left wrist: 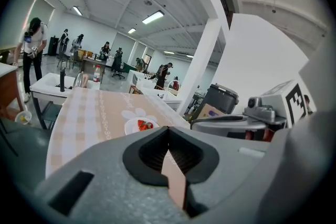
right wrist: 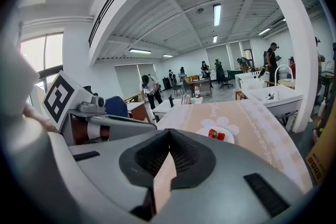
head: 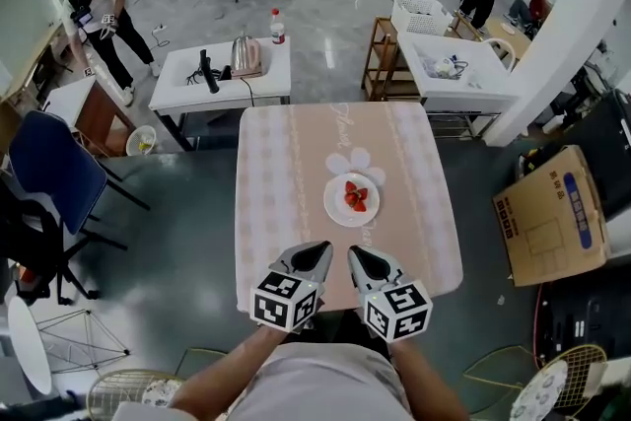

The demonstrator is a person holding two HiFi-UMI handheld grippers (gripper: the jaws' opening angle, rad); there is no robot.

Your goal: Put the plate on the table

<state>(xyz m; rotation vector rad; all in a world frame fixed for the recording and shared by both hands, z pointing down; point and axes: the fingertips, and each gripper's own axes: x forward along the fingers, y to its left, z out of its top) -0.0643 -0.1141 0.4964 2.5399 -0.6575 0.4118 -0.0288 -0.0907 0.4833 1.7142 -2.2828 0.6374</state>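
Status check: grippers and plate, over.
Left gripper shut, empty. Right gripper shut, empty, beside it. Plate with strawberries sits on the table, ahead of both. Nothing in between.

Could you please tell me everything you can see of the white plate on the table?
The plate is round, white and smooth, perhaps ceramic or plastic. It lies flat near the middle of the table's pink checked cloth, right next to a white flower print. A few red strawberries sit on it. Nothing else touches it.
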